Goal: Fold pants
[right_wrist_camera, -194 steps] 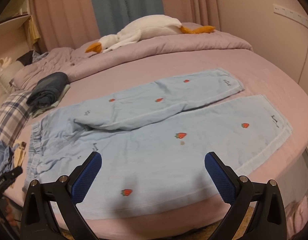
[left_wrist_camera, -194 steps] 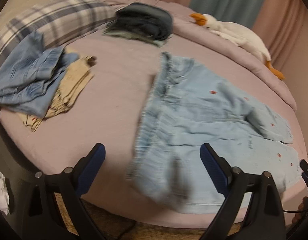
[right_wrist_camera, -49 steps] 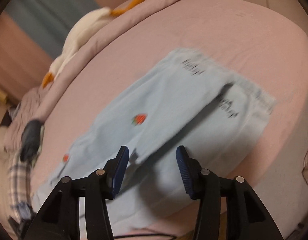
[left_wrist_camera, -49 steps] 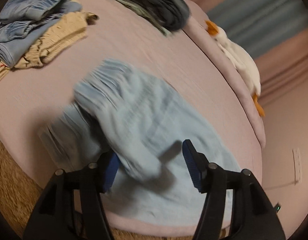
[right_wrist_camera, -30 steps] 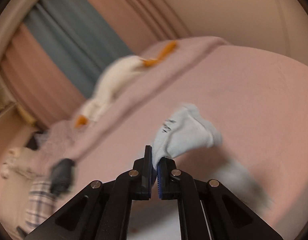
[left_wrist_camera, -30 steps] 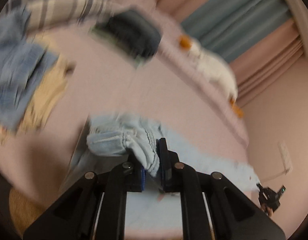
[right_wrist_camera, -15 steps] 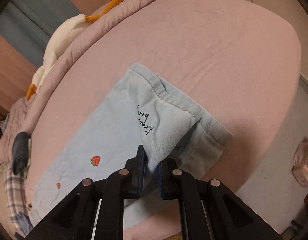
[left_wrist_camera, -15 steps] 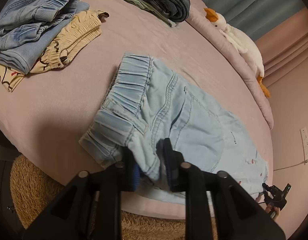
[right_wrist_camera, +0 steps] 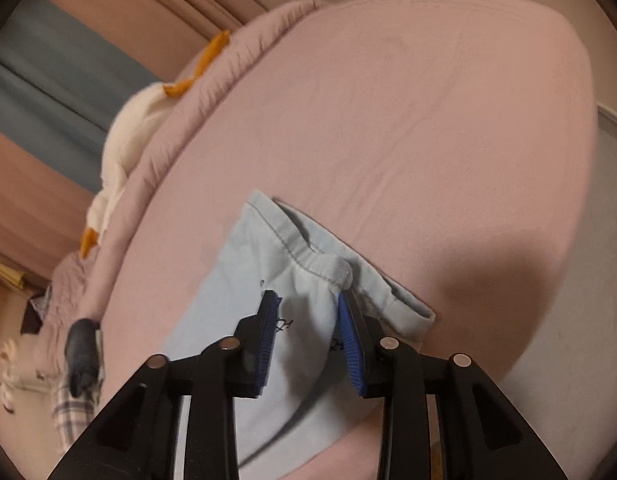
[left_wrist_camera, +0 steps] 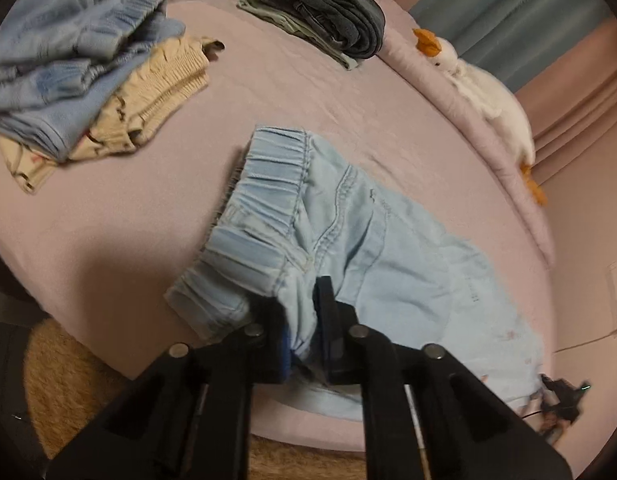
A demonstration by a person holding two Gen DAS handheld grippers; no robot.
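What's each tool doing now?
Left tool: shut on the pants.
Right tool: open, jaws have just been closing, pants between them.

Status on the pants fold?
Left gripper shut on pants waistband. Right gripper just closing, hem between, not yet pinched. Nothing blocking.

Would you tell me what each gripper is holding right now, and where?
The left gripper pinches the pale blue pants at the waistband; the right gripper straddles their hem, apparently not clamping.
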